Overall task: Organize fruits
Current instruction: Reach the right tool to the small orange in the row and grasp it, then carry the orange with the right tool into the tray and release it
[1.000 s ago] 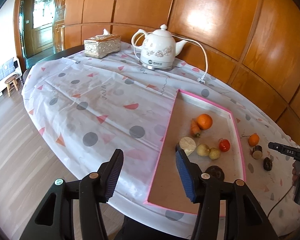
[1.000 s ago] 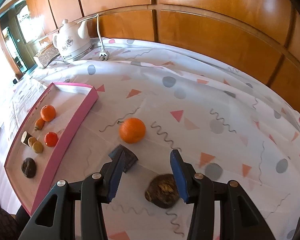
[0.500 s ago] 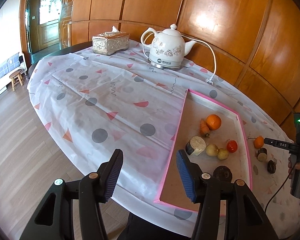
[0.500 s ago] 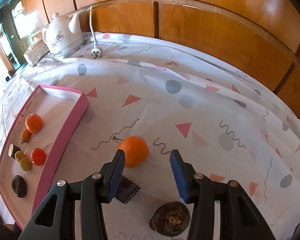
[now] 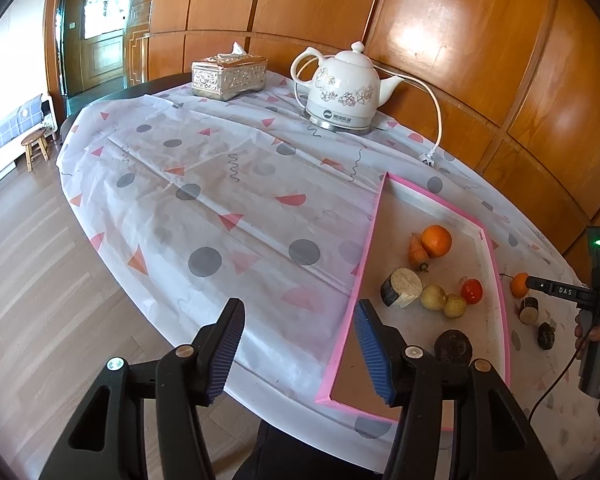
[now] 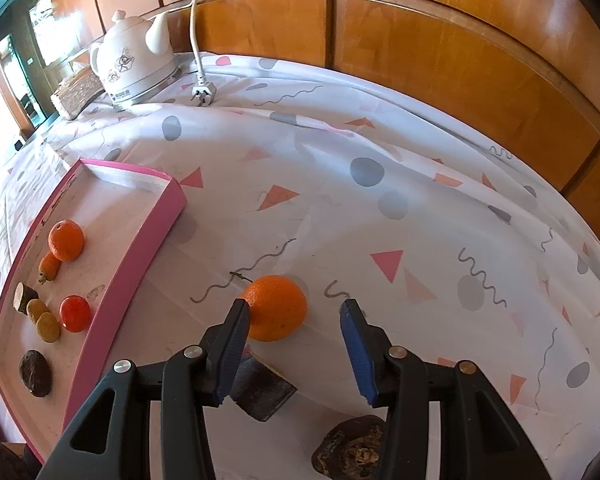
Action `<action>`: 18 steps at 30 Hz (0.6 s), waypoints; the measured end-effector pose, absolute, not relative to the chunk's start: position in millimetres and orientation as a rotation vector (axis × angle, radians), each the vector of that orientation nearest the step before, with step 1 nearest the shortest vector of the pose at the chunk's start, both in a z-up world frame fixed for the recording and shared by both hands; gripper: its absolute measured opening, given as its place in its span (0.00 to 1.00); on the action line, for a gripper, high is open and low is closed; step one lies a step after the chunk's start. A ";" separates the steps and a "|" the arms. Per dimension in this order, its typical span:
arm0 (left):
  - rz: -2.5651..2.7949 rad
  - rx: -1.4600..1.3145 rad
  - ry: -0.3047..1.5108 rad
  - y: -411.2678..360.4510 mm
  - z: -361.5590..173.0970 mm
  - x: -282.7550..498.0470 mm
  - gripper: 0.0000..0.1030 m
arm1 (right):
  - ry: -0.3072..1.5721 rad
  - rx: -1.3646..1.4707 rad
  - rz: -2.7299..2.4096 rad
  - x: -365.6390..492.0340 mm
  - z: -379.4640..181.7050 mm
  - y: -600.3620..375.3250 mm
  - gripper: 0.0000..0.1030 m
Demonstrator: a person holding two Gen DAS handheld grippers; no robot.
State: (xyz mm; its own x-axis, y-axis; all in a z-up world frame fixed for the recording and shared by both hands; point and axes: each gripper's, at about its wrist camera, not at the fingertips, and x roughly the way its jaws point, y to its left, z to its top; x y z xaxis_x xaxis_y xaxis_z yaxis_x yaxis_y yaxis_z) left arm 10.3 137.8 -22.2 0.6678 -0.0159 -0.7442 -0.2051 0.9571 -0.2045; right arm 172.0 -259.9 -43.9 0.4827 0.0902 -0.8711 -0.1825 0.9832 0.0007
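Note:
A pink-rimmed tray (image 5: 370, 220) (image 6: 140, 248) holds an orange (image 5: 436, 241) (image 6: 65, 239), a carrot (image 5: 417, 254), a cut dark-skinned piece (image 5: 401, 293), two yellowish fruits (image 5: 444, 301), a red fruit (image 5: 471, 290) (image 6: 75, 312) and a dark round fruit (image 5: 453, 346) (image 6: 35, 372). Outside the tray lie a loose orange (image 6: 276, 307) (image 5: 519, 285), a dark cut piece (image 6: 265, 394) and a dark wrinkled fruit (image 6: 350, 448). My right gripper (image 6: 294, 342) is open, its jaws either side of the loose orange's near part. My left gripper (image 5: 298, 350) is open and empty above the table's near edge, by the tray's corner.
A white electric kettle (image 5: 342, 88) (image 6: 134, 66) with its cord and plug (image 6: 202, 94) stands at the back. A silver tissue box (image 5: 228, 76) sits beside it. Wooden wall panels run close behind the table. Floor and a stool (image 5: 36, 148) lie to the left.
My right gripper has moved forward, so the loose orange now sits between its jaws and the dark pieces lie under it. My left gripper has drawn back and up from the tray.

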 end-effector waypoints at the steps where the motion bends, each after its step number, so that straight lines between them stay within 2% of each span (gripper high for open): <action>1: 0.110 -0.286 0.837 138.1 -22.8 10.3 0.56 | 1.055 -0.099 0.167 172.1 -44.3 -258.8 0.46; 8: 0.115 -0.297 0.849 140.6 -26.2 11.2 0.56 | 1.056 -0.098 0.185 174.8 -46.3 -254.1 0.46; 18: 0.116 -0.297 0.851 140.5 -27.1 10.9 0.56 | 1.079 -0.059 0.191 177.0 -57.3 -248.2 0.35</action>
State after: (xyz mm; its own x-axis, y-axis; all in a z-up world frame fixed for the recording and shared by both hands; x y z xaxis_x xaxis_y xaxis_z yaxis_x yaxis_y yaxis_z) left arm 10.9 140.5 -27.1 0.6557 -0.0176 -0.7548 -0.2183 0.9526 -0.2119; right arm 177.0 -248.2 -57.3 0.4572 0.1259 -0.8804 -0.1831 0.9820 0.0453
